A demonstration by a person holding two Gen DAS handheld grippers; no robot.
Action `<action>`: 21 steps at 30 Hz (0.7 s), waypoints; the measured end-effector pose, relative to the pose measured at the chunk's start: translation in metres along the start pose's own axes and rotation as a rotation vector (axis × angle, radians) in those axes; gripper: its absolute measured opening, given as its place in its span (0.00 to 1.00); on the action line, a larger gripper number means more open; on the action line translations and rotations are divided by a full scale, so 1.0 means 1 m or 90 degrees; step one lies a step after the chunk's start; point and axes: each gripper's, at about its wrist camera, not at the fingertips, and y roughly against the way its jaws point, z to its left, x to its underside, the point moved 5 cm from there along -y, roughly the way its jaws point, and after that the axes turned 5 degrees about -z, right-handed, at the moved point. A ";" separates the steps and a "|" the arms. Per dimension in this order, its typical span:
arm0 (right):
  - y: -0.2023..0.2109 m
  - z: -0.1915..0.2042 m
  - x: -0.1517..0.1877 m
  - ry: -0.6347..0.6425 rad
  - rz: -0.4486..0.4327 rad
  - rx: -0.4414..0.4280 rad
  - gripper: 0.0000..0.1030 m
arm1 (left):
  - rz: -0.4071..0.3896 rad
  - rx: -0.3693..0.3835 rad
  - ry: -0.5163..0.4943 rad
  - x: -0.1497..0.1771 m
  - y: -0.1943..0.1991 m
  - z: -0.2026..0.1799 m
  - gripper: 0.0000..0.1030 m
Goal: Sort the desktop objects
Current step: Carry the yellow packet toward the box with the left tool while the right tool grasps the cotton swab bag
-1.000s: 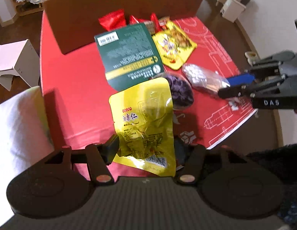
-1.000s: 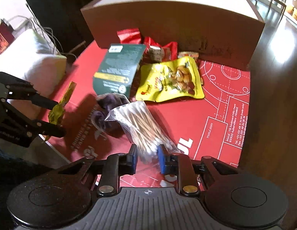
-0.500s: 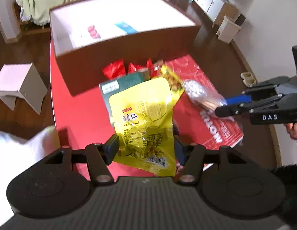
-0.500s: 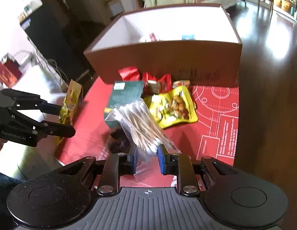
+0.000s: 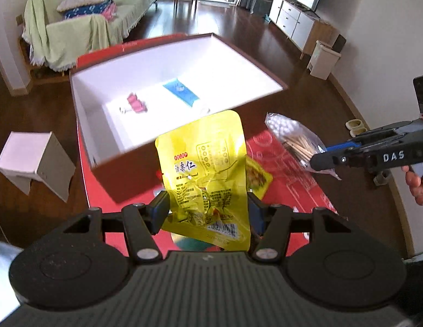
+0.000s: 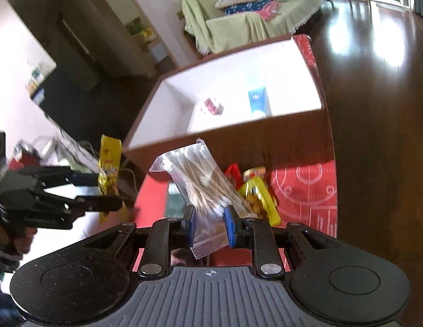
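The yellow snack pouch (image 5: 208, 179) hides the near wall of the brown box (image 5: 107, 179) and most of the snack packets behind it; only a corner of another yellow packet (image 5: 259, 178) shows to its right. In the right wrist view, the bag of cotton swabs (image 6: 203, 182) covers a green pack, and the red packet (image 6: 232, 174) is barely seen. The pink item (image 5: 135, 105) in the box is too blurred to identify. The person's hand (image 5: 418, 185) is cut by the right edge.
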 end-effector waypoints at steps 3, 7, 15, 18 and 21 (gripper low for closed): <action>0.000 -0.006 -0.017 -0.025 -0.016 -0.017 0.21 | -0.010 -0.004 -0.009 -0.015 -0.006 0.003 0.54; -0.002 -0.012 -0.044 -0.051 -0.040 -0.042 0.21 | -0.025 -0.008 -0.020 -0.036 -0.014 0.009 0.54; -0.022 -0.014 -0.093 -0.041 -0.060 -0.059 0.21 | -0.041 -0.026 -0.034 -0.073 -0.033 0.027 0.54; -0.037 -0.015 -0.106 -0.032 -0.055 -0.057 0.21 | -0.039 -0.036 -0.033 -0.083 -0.043 0.035 0.54; -0.054 -0.017 -0.115 -0.031 -0.047 -0.055 0.21 | -0.035 -0.044 -0.024 -0.091 -0.054 0.045 0.54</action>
